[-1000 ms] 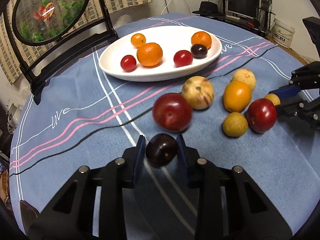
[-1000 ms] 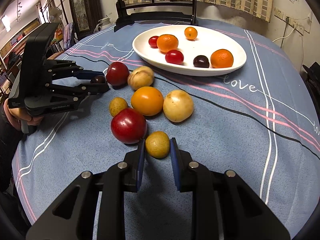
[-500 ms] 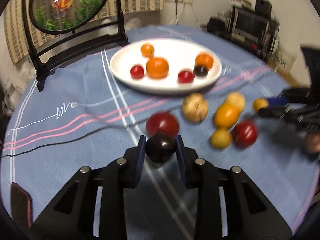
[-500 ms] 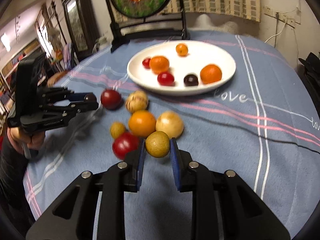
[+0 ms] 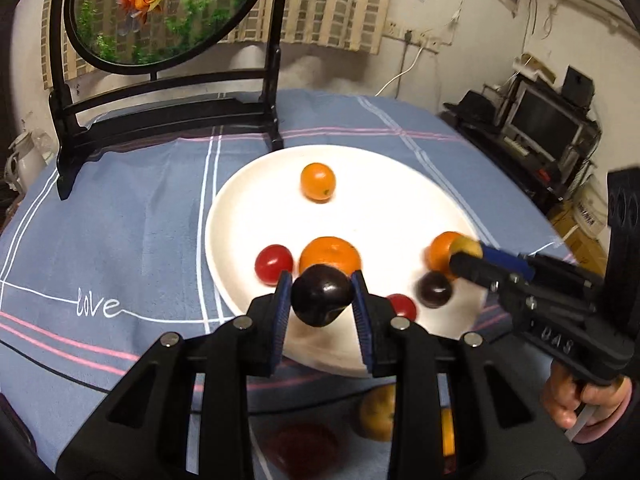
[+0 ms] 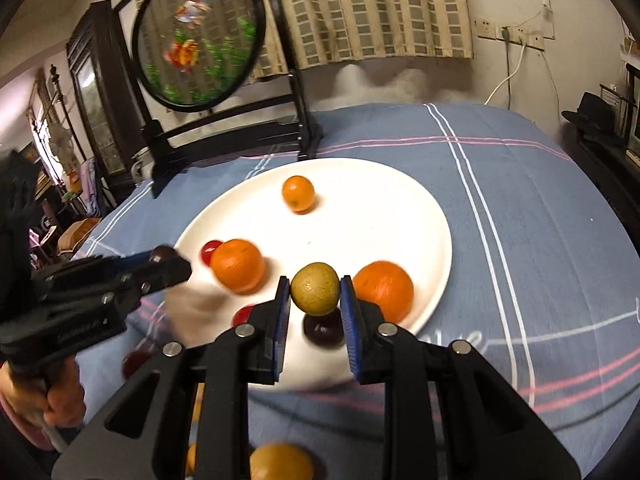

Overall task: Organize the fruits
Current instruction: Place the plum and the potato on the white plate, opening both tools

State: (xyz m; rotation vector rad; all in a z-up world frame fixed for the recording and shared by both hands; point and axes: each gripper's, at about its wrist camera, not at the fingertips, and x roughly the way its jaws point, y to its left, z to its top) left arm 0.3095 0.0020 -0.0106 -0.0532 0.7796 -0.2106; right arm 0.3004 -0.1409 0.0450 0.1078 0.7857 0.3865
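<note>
My left gripper (image 5: 322,300) pinches a dark plum (image 5: 321,299) above the plate (image 5: 256,200) rim at 6 o'clock. My right gripper (image 6: 315,300) clamps a yellow-green fruit (image 6: 315,288) over the plate's 5 o'clock side, an orange (image 6: 384,290) just at its 3 o'clock.

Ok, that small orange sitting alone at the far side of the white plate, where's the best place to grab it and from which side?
Grip the small orange across its widest middle, coming down from above with a finger on either side. It is round, so any lower or higher hold may slip. It sits alone on the white plate, with open space all around for the fingers. Both grippers are full now.
</note>
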